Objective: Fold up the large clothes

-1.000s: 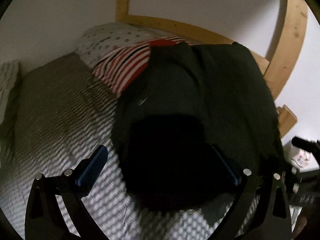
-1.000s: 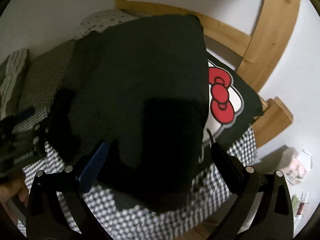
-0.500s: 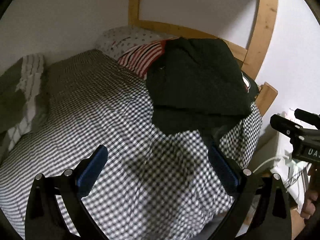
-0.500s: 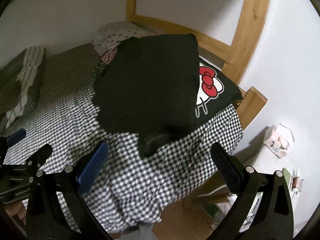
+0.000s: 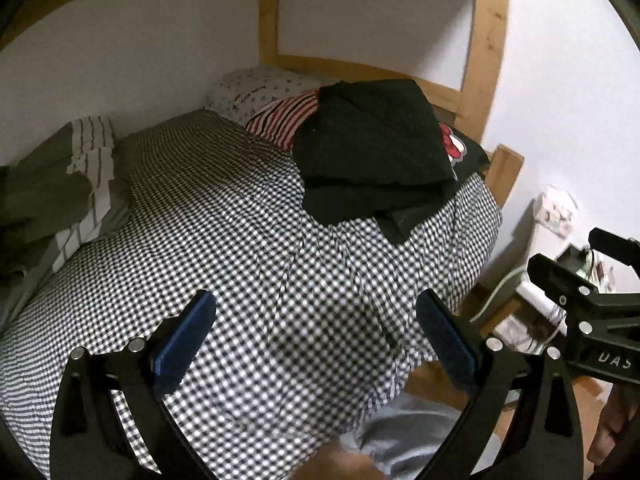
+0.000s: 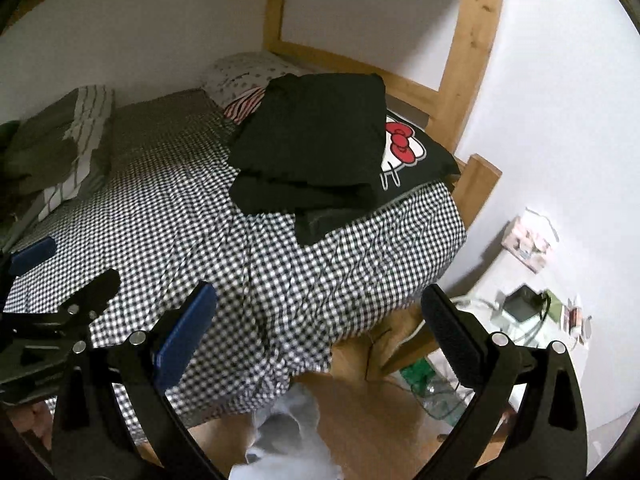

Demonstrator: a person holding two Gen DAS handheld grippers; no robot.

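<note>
Left wrist: both tongs (image 5: pixel 314 330) (image 6: pixel 320 326) hover spread above bed (image 5: pixel 240 240).

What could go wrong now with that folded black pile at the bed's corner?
The black pile sits near the bed's corner and could slide off if nudged. A loose flap sticks out underneath, so the fold may come undone. Both hand-held grippers, left and right, are open and away.

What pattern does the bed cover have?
The bed cover has small black-and-white checks, clearest in the left wrist view.
</note>
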